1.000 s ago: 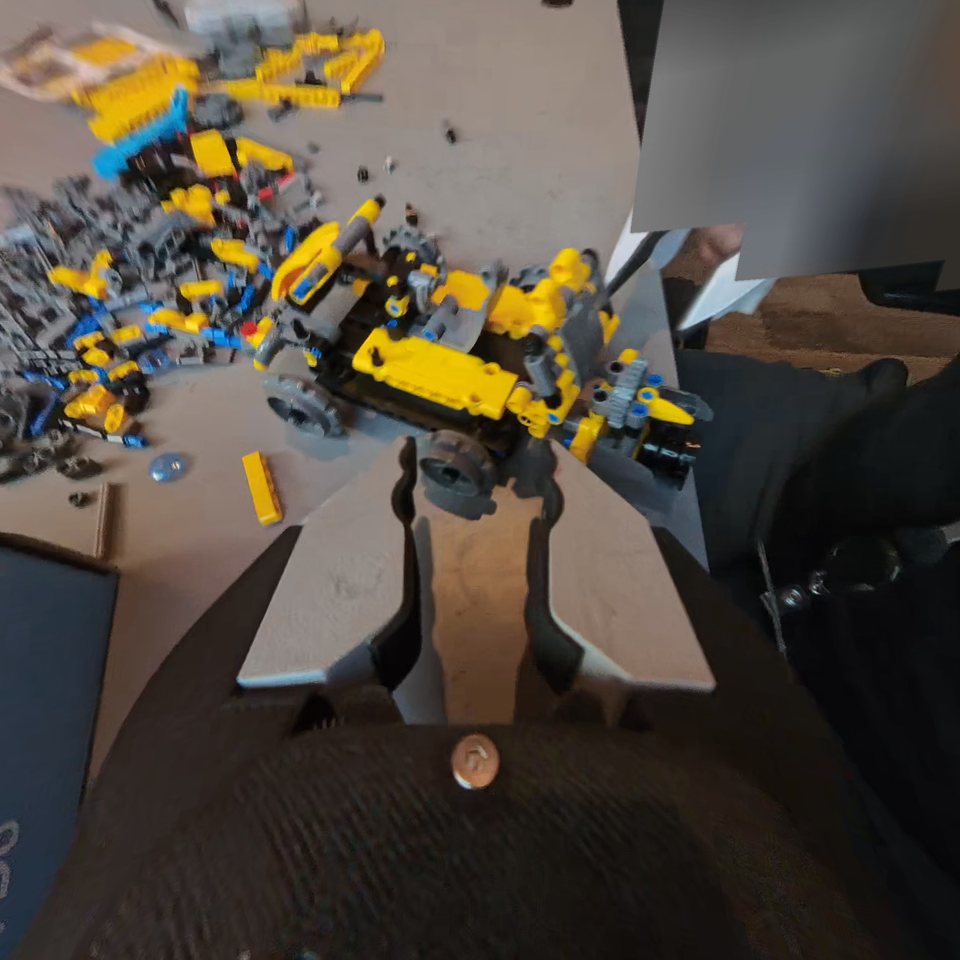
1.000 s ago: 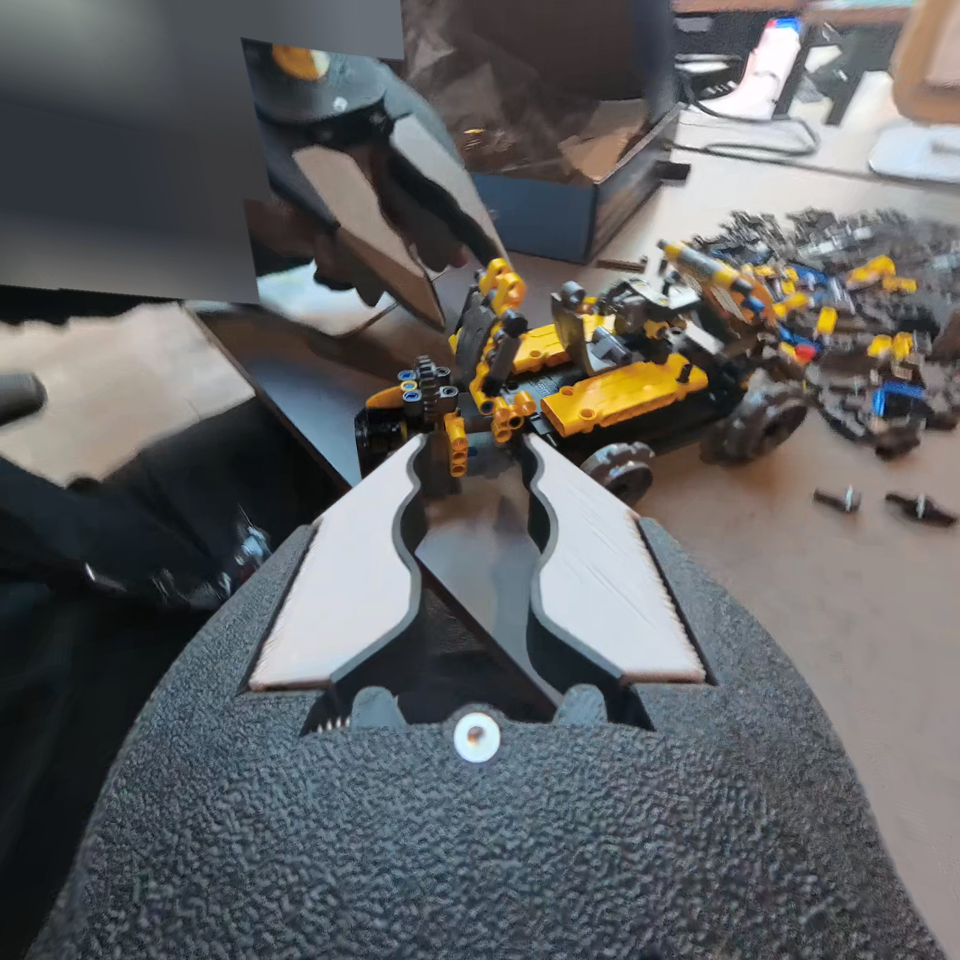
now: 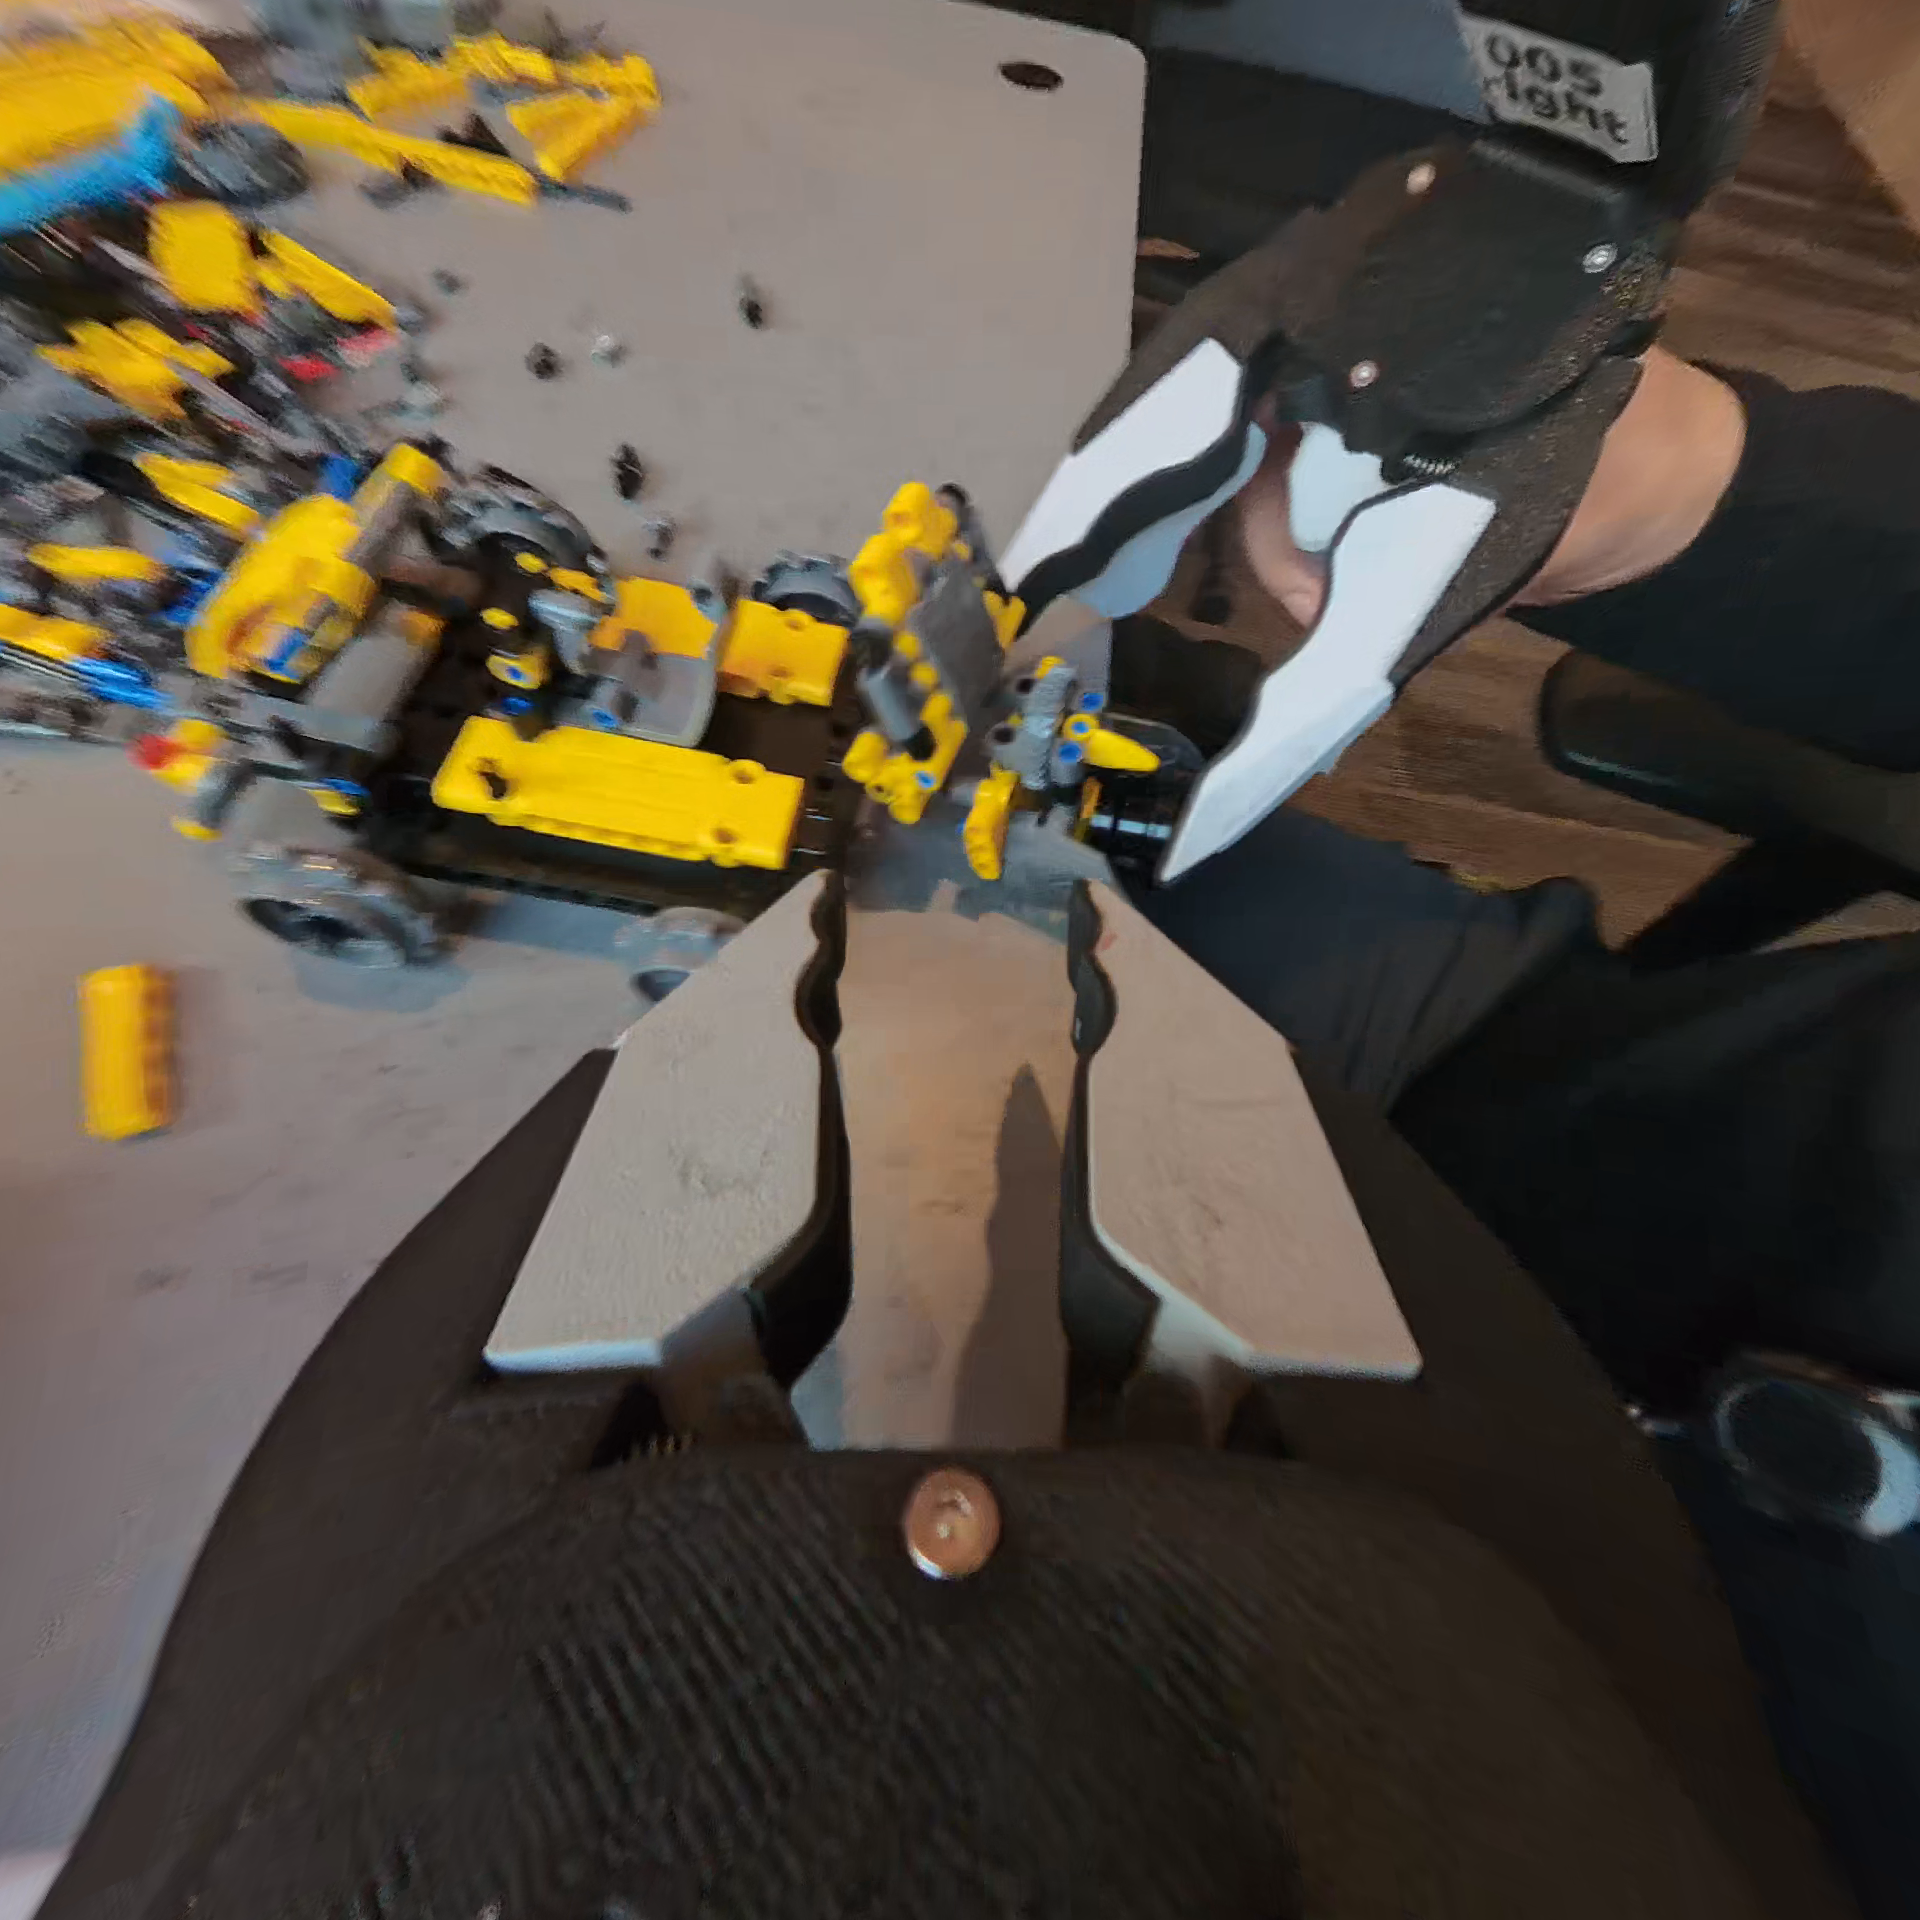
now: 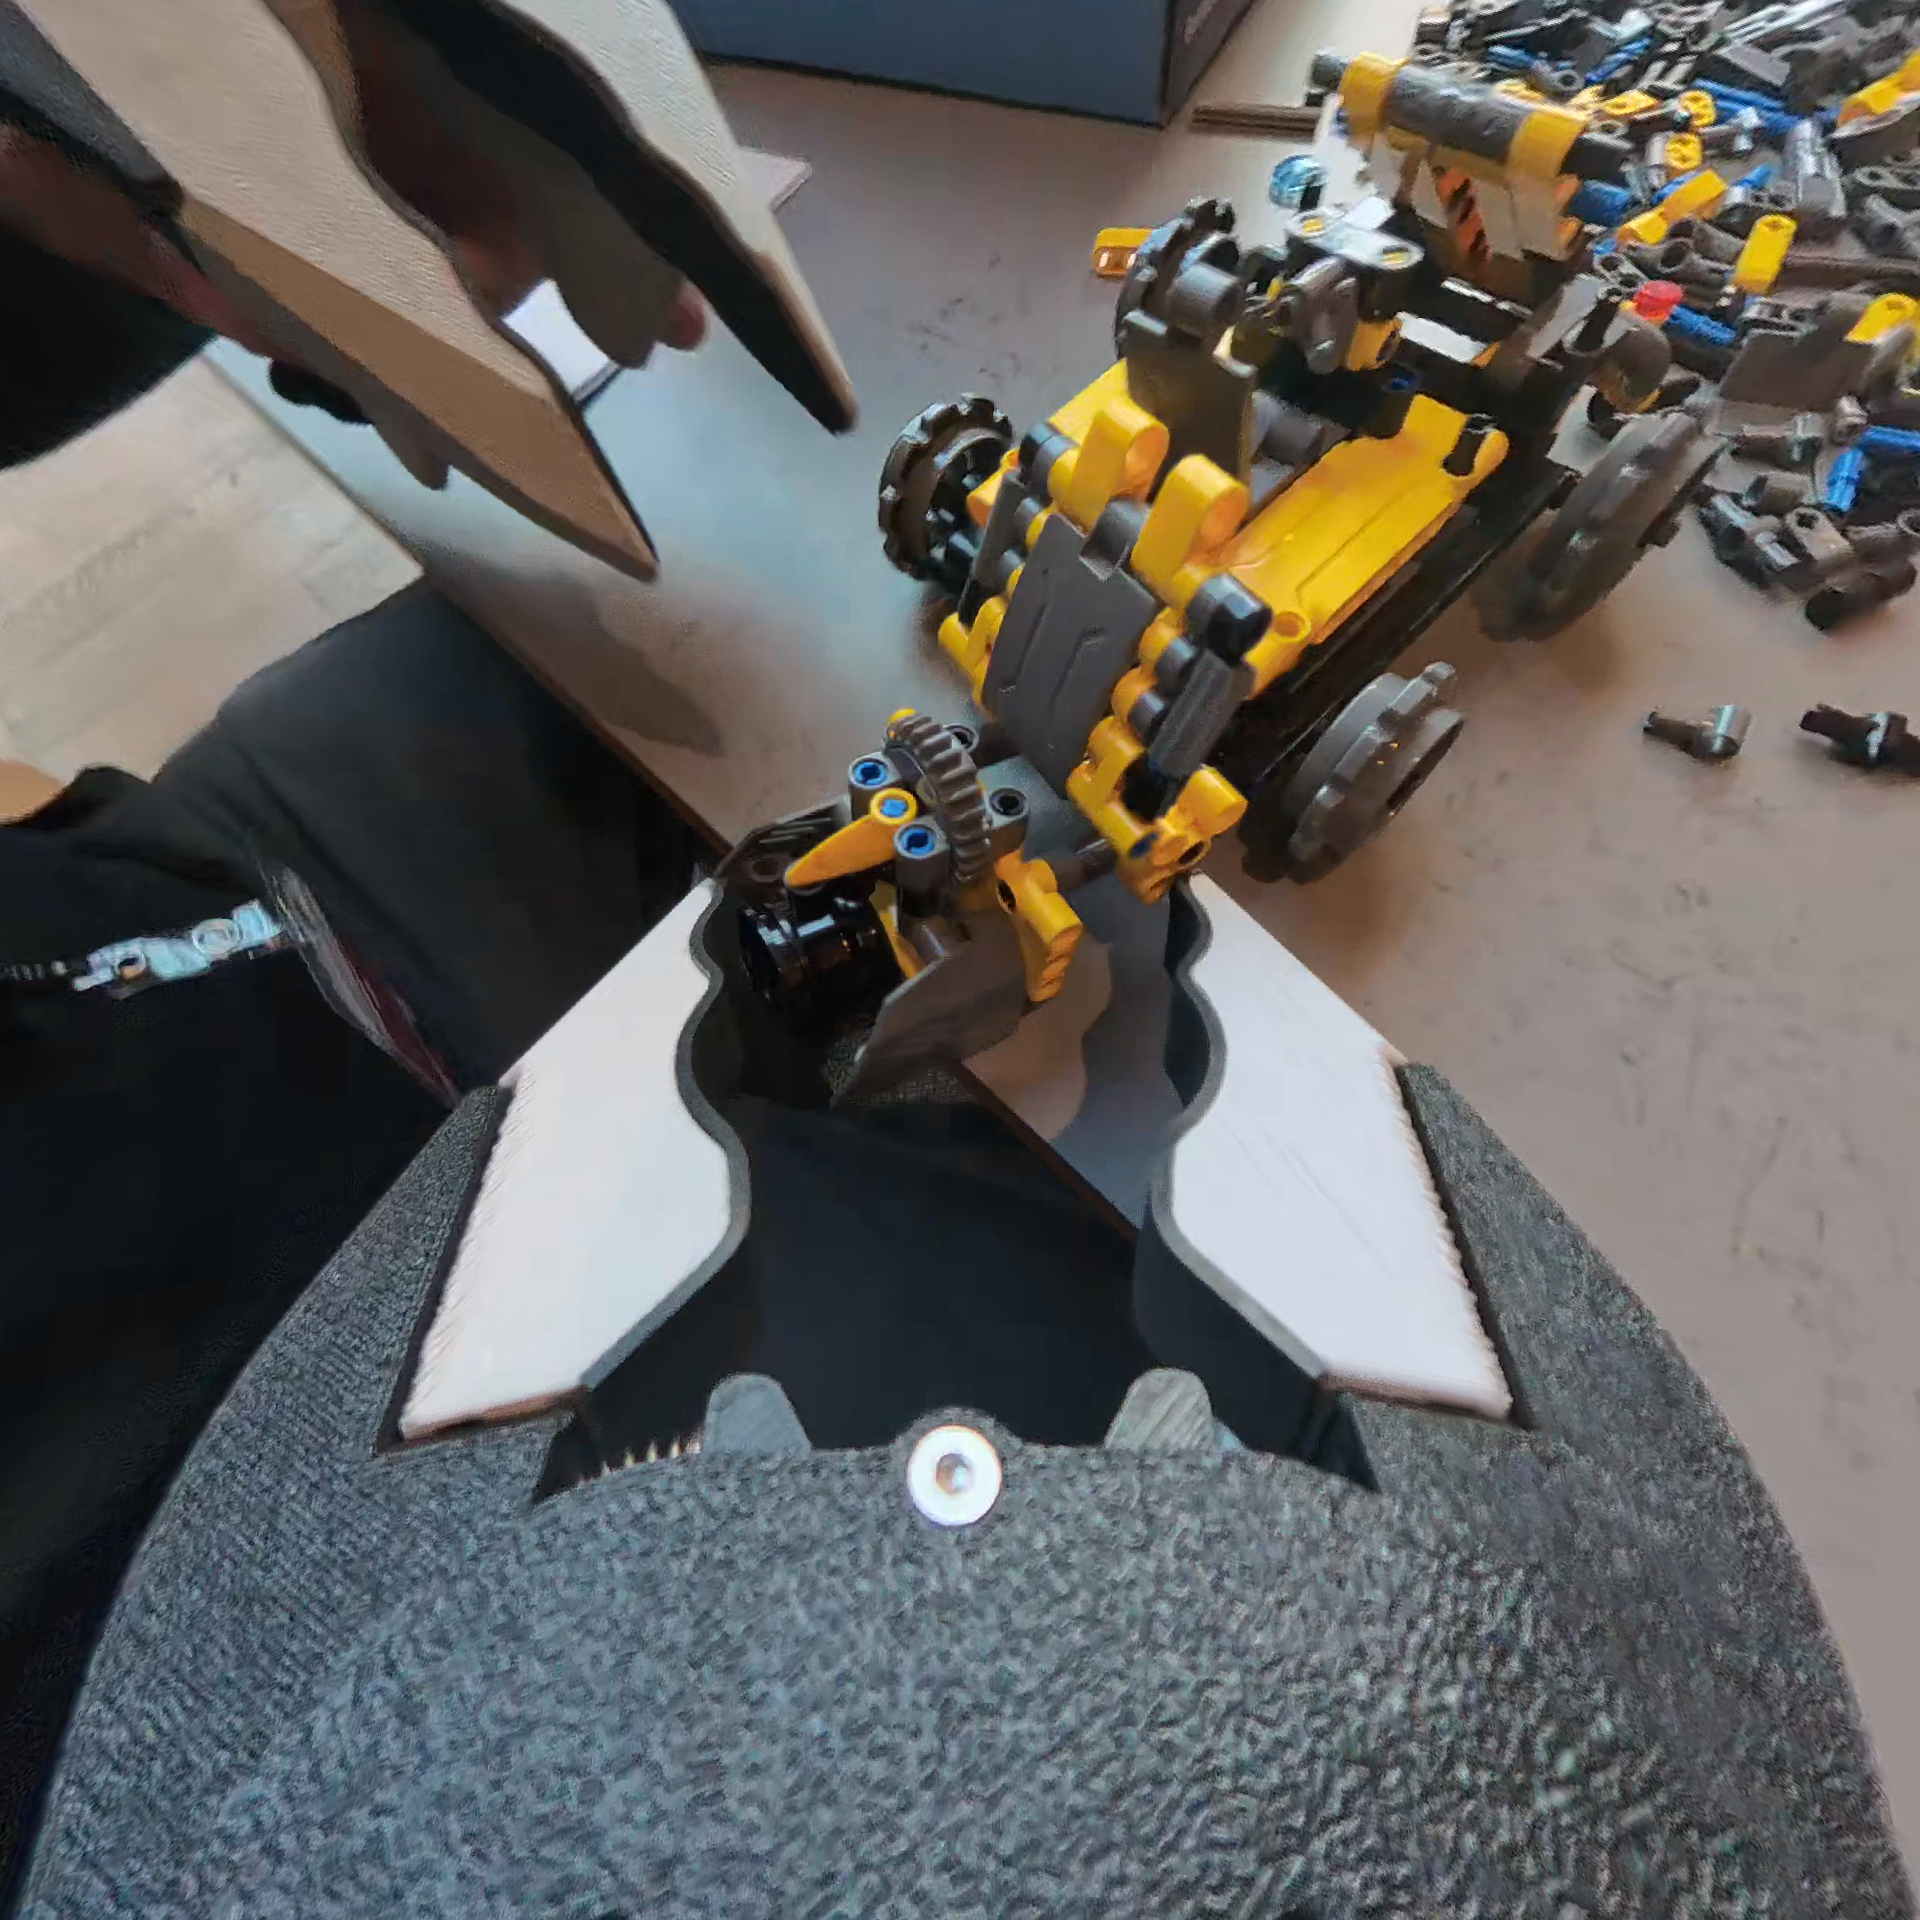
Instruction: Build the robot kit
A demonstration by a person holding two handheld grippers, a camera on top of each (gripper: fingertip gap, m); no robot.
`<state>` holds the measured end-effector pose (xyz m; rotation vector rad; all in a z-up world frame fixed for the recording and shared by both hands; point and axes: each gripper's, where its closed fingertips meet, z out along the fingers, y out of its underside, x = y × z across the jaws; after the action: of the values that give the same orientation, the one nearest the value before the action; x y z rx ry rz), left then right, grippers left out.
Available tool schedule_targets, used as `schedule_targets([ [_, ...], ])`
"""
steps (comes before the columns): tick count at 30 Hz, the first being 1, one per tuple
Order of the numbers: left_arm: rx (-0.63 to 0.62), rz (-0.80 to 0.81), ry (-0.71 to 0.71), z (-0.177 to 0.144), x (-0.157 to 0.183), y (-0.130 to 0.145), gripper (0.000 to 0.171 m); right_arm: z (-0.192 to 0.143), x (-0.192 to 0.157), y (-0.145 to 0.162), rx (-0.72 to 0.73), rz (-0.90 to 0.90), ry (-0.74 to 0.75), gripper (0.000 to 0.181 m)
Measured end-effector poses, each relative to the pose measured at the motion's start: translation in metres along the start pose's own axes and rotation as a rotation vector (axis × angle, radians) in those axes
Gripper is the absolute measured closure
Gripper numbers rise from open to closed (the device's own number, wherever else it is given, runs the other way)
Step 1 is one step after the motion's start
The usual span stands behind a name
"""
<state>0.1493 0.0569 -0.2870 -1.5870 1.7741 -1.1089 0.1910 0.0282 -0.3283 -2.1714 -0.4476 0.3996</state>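
1. Both grippers have drawn back from the yellow toy vehicle [image 4: 1278,561]; a second ago their tips were touching it.
2. Right gripper [image 4: 940,914], jaws wide and empty, frames the vehicle's small gear assembly [image 4: 914,810], which overhangs the table [image 4: 1558,1039] edge at 12 o'clock.
3. Left gripper [image 3: 951,904] stands moderately open, holding nothing, vehicle at 11 o'clock.
4. A dark blue box [image 4: 935,42] sits at 12 o'clock; its contents are hidden.
5. Loose parts [image 4: 1787,208] lie heaped at 2 o'clock.

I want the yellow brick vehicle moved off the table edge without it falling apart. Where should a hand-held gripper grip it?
Probably across the long yellow side panels and the black frame beneath, coming from above, jaws spanning its width between the wheels. That middle looks solid and flat-sided; the gear cluster overhanging the table edge looks loosely pinned.
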Motion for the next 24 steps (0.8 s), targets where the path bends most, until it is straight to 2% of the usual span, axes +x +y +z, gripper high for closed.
schedule_targets([
  [2,-0.05,-0.081,0.079,0.021,0.011,0.009,0.132,0.001,-0.002,0.0,-0.012,-0.08,-0.032,0.1],
  [5,-0.086,-0.164,0.072,0.044,0.011,0.021,0.126,0.004,-0.005,0.002,-0.041,-0.209,-0.084,0.101],
  [8,-0.056,-0.266,0.146,0.052,0.019,0.014,0.128,0.005,-0.008,0.004,-0.037,-0.3,-0.137,0.1],
  [11,-0.061,-0.253,0.133,0.058,0.021,0.013,0.138,0.005,-0.001,0.004,-0.04,-0.331,-0.138,0.108],
  [16,0.012,-0.298,0.099,0.057,0.021,0.006,0.142,-0.006,0.001,0.005,0.022,-0.235,-0.089,0.112],
  [21,0.11,-0.414,0.15,0.049,0.024,-0.008,0.142,-0.029,0.006,-0.002,0.144,-0.04,0.086,0.102],
  [24,0.185,-0.508,0.177,0.04,0.018,-0.02,0.142,-0.045,-0.001,-0.003,0.211,-0.09,0.187,0.1],
])
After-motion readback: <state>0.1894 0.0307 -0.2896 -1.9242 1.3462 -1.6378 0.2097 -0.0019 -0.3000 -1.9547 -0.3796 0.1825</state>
